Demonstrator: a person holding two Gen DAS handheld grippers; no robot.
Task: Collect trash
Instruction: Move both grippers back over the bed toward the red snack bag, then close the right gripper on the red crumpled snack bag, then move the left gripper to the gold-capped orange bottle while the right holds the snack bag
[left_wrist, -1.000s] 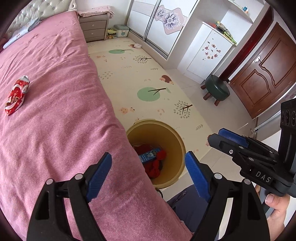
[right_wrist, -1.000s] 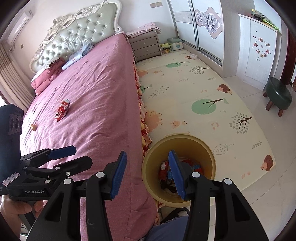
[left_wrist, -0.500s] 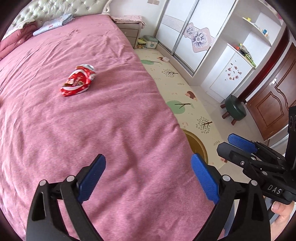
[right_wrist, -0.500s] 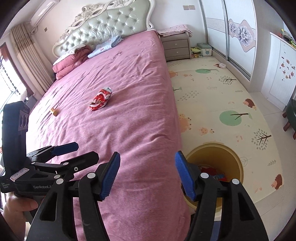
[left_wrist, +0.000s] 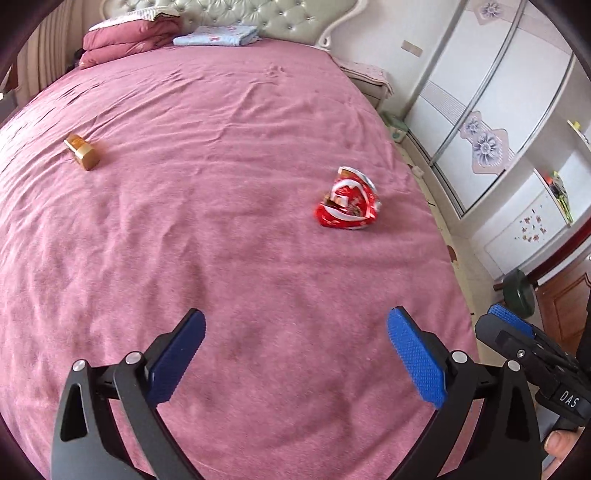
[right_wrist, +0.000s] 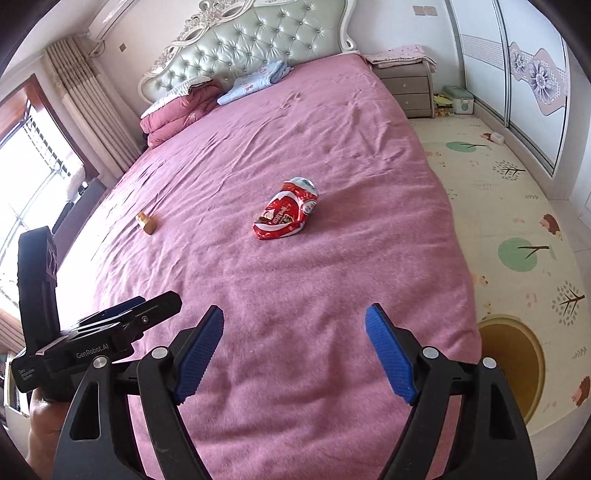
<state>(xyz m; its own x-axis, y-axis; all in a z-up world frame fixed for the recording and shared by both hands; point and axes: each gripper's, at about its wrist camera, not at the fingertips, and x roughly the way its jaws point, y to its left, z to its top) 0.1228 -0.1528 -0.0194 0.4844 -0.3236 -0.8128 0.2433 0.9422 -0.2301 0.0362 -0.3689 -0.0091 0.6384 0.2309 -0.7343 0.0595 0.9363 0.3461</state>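
Trash first: in the left wrist view a crumpled red and white wrapper (left_wrist: 347, 201) lies on the pink bedspread (left_wrist: 221, 258), far and to the right of the left gripper (left_wrist: 295, 354). That gripper has its blue pads spread wide with nothing between them, hanging over bare blanket. Way off to the far left sits a small gold-colored piece (left_wrist: 82, 150), well apart from the wrapper. The right gripper (left_wrist: 517, 332) pokes in at the right edge; can't tell its jaw state from here.

Right wrist view: same wrapper (right_wrist: 286, 215) sits mid-bed, far ahead of the right gripper (right_wrist: 295, 347), whose jaws are also wide apart and holding nothing. The gold piece (right_wrist: 146, 222) is off to the wrapper's left. A yellow bin (right_wrist: 517, 365) stands on the patterned floor mat (right_wrist: 517, 221) just beside the bed's near right corner. The left gripper (right_wrist: 122, 314) shows at the left, held by a hand (right_wrist: 40, 417).
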